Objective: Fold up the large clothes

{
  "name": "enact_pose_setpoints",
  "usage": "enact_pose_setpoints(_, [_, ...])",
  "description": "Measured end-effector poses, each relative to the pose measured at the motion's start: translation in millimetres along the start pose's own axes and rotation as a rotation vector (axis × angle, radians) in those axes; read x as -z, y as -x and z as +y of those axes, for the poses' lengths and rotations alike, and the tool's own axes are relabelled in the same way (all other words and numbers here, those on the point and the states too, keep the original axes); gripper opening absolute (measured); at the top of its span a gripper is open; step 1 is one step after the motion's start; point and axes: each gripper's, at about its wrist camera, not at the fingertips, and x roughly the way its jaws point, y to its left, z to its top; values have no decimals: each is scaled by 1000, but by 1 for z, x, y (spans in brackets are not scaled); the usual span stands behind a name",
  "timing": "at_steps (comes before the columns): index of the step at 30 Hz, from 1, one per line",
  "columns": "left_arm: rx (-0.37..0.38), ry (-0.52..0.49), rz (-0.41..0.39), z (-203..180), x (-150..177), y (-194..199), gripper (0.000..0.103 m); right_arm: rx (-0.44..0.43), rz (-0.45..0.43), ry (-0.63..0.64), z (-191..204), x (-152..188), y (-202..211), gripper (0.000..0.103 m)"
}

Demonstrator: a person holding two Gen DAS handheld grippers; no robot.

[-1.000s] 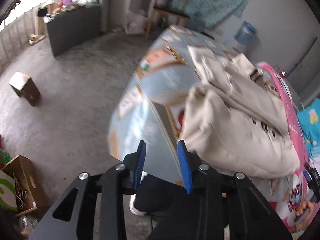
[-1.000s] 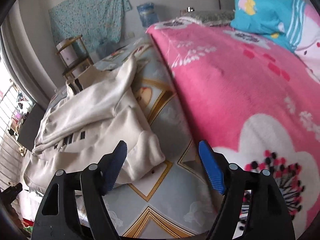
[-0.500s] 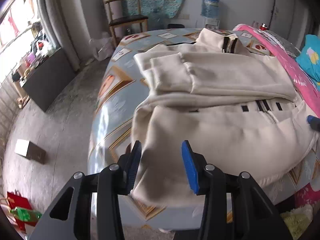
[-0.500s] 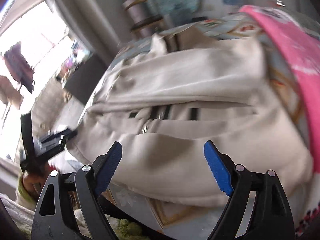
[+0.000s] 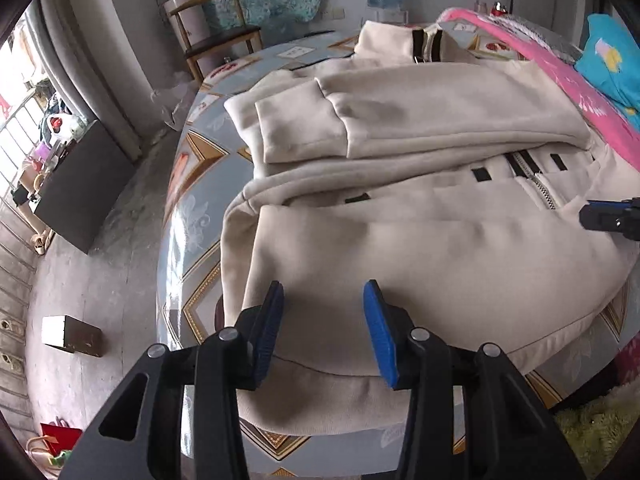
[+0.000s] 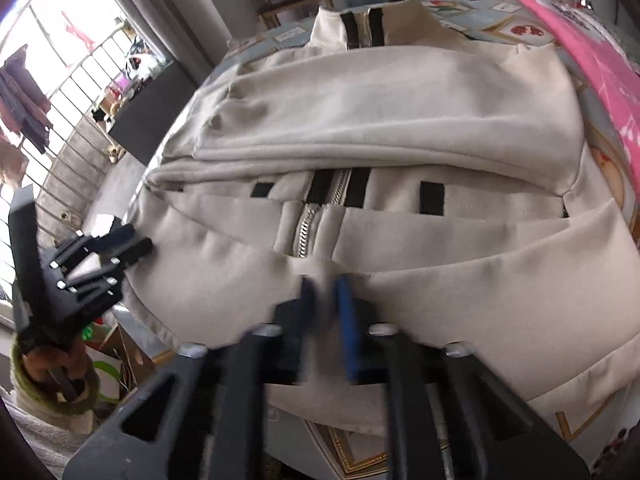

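from the left wrist, the left gripper [image 5: 323, 322] hung with jaws spread, closing, over the cream jacket's [image 5: 420, 240] near hem at the bed's [image 5: 188, 216] near edge. from the right wrist, the right gripper [image 6: 329, 320] pinched that hem below the zipper [image 6: 306, 230], the jacket's length running away.

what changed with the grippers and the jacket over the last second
Both grippers swung in over the near hem of the cream jacket. The right gripper, wide open before, has pinched shut on the hem fabric. The left gripper is closing, astride the hem. The jacket stays sleeves-folded on the bed.
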Motion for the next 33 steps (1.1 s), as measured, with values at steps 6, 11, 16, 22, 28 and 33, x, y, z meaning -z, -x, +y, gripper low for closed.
enact_pose_setpoints(6, [-75,-44,-58,-3,4,1,0,67,-79,89,20,-10,14,5])
enact_pose_setpoints(11, [-185,-21,-209,11,-2,44,0,101,-148,103,24,-15,27,5])
enact_pose_setpoints(16, [-219,37,-209,32,-7,45,0,94,-161,101,22,-18,22,5])
enact_pose_setpoints(22, [-36,101,-77,42,-8,23,0,108,-197,129,27,-22,30,5])
enact_pose_setpoints(28, [-34,71,-14,30,-6,4,33,146,-192,173,28,-30,11,5])
enact_pose_setpoints(33, [-43,56,7,26,-8,-12,34,173,-113,186,18,-22,-28,5])
